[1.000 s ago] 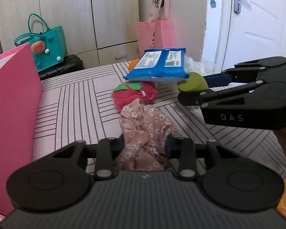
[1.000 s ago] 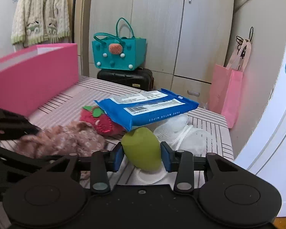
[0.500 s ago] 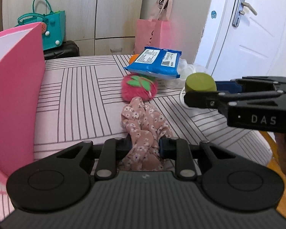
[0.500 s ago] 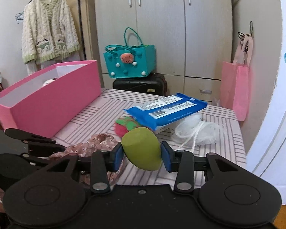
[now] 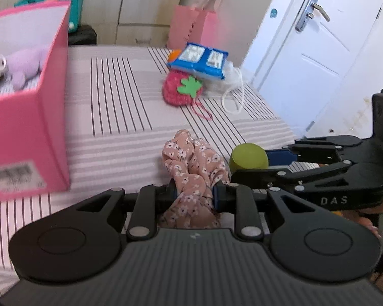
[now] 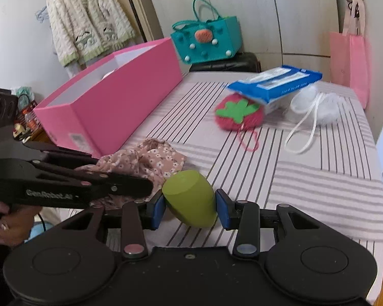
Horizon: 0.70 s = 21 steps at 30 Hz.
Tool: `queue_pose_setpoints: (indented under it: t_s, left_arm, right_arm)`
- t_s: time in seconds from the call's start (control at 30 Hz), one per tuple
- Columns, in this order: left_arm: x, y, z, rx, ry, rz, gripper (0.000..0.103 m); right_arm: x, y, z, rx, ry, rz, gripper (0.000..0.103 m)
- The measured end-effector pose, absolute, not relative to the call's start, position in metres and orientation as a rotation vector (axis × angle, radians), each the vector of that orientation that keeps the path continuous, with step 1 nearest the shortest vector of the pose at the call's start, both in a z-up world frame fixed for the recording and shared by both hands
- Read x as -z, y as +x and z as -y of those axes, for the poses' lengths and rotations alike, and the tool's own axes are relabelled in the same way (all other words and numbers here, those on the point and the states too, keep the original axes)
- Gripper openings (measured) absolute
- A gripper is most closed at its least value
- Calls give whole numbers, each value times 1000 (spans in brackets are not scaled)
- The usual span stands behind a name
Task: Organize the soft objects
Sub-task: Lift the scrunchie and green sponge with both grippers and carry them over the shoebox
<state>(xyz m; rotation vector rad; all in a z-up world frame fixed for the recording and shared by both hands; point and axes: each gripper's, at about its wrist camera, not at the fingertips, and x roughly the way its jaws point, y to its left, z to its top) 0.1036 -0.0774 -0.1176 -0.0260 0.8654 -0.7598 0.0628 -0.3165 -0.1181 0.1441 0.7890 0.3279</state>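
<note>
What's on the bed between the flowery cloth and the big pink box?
Nothing: in the right wrist view, only bare striped sheet separates flowery cloth from pink box.

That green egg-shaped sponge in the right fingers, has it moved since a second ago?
Yes. The green sponge was beside the blue wipes pack; now it is carried well away, nearer the pink box.

Thin floral cloth [image 5: 191, 168] bunches crumpled between the left matt plastic tongs [image 5: 193, 193]; right of them, a smooth matt green sponge [image 6: 190, 199]; ahead, glossy wipes pack [image 5: 199, 61].
</note>
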Motion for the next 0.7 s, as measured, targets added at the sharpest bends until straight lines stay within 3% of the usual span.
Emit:
queue_pose_setpoints:
  t_s: [0.3,0.7]
  left_arm:
    - [101,88,40,765,-12,-920,22]
    - [37,89,-19,715,119,-890,22]
  right_arm:
    - [102,54,291,-420,141,-850,47]
    - [64,60,248,-621,137,-906,48]
